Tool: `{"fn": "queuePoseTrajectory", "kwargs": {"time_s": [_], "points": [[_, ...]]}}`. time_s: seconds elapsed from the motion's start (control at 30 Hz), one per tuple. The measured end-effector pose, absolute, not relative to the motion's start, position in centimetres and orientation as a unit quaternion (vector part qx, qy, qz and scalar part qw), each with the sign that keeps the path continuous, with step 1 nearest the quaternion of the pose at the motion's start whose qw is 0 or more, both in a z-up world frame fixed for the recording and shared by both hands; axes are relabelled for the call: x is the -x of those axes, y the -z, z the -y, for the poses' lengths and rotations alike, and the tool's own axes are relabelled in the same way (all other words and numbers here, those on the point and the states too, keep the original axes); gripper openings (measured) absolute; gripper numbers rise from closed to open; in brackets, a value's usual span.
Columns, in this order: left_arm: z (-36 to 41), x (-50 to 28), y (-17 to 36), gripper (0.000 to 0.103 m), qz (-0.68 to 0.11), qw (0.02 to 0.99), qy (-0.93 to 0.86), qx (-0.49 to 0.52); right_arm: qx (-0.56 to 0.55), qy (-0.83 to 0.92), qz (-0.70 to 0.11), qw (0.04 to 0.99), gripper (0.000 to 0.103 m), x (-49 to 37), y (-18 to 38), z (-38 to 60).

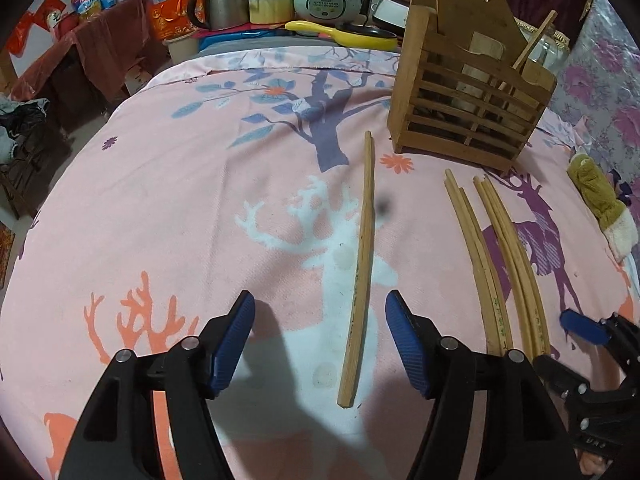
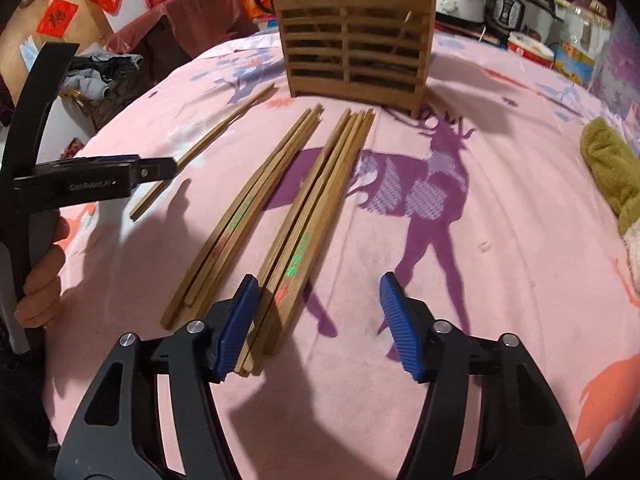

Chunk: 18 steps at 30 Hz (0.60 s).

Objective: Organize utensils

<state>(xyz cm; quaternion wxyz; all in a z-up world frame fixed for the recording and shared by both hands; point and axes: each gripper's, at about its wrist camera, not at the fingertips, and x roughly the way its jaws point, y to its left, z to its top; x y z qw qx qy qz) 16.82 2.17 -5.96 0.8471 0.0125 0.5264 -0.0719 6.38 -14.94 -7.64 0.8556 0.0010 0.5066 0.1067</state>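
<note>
Pink deer-print cloth surface [image 1: 160, 200]. Left tool [image 1: 320, 340] wide open, empty, straddling lone bamboo chopstick pair [image 1: 362, 264]; centre, then pinch. Right tool [image 2: 316, 322] open, empty. Slatted wooden holder [image 1: 468, 92] next, probably.

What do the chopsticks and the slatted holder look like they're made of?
Chopsticks: likely bamboo or light wood, matte tan, square-edged, with printed green and red marks. Slatted holder: also looks like bamboo or wood, darker brown, unpainted slats with visible joints.

Bamboo chopsticks lie flat mid-bedspread: one pair [image 1: 362, 264] apart, two bundles [image 2: 248, 216] [image 2: 316, 216] nearer the slatted holder [image 2: 356, 40] standing upright.
</note>
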Motion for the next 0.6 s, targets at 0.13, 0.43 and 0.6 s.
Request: {"fn": "queuePoseTrajectory", "kwargs": {"time_s": [0.13,0.43,0.6], "points": [[-2.0,-16.8,6.1,0.067,-0.528,0.846,0.07,-0.02,-0.036,-0.036,-0.5,0.864,0.056,-7.0,7.3,18.4],[-2.2,-16.3,5.8,0.067,-0.522,0.85,0.066,-0.024,-0.078,-0.073,-0.476,0.873,0.044,-6.0,5.6,19.2],[-2.3,-16.2,5.7,0.067,-0.52,0.851,0.063,-0.024,-0.077,-0.058,-0.483,0.87,0.036,-5.8,6.2,19.9]]}}
